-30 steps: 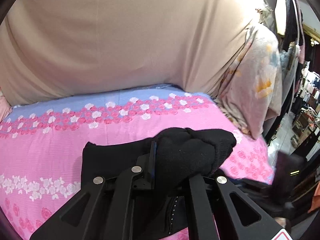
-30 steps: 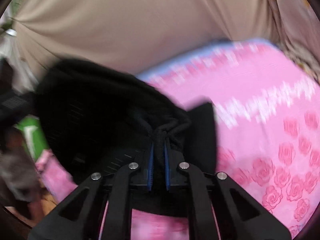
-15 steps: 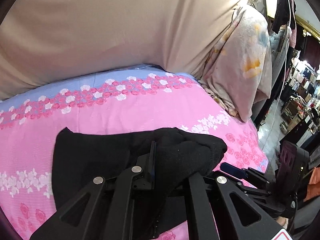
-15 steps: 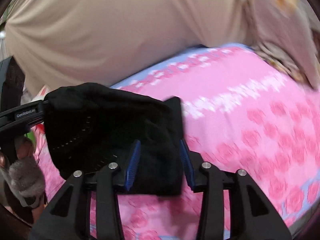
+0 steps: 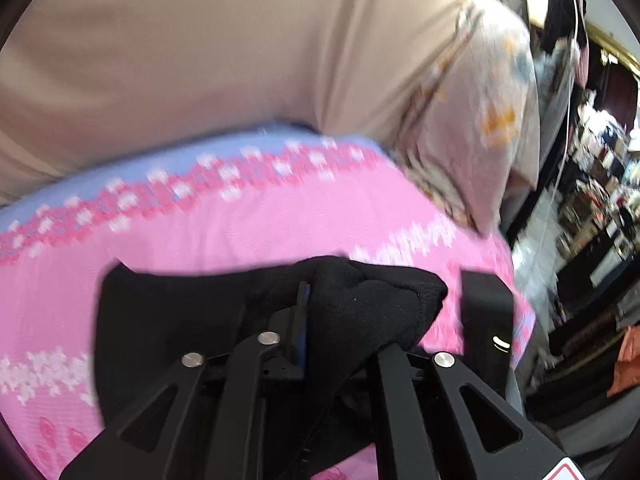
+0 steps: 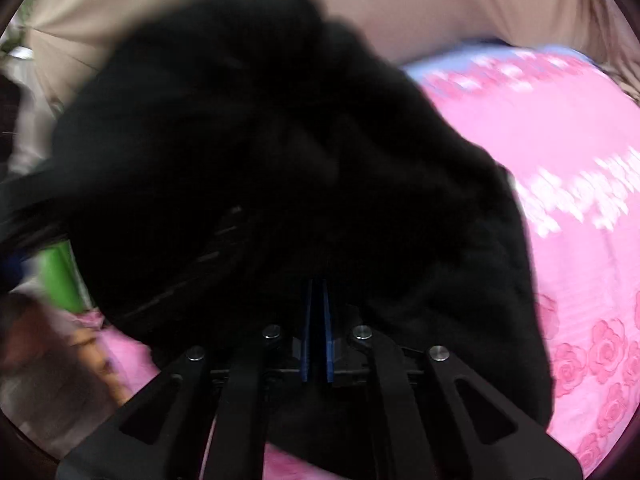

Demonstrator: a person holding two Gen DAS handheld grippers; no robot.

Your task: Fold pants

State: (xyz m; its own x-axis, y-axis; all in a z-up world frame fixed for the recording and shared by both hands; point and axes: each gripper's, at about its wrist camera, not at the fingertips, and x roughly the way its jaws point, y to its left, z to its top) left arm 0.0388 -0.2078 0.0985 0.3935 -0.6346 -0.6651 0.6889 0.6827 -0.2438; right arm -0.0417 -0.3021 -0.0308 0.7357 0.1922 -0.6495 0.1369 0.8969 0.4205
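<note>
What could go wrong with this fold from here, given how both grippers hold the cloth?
1. The left gripper grips a thick bunched wad of the black knit pants; the fold may set lumpy.
2. The right gripper pinches only a thin edge, which might slip free.
3. Cloth fills the blurred right view, so placement on the pink floral bedsheet is hard to judge.

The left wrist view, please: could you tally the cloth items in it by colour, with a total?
Black: 1, the pants, gripped in the left tongs.
Pink floral: 1, the bedsheet.
Beige: 1, the plain cloth behind the bed.
Pale floral: 1, the pillow.
Total: 4.
</note>
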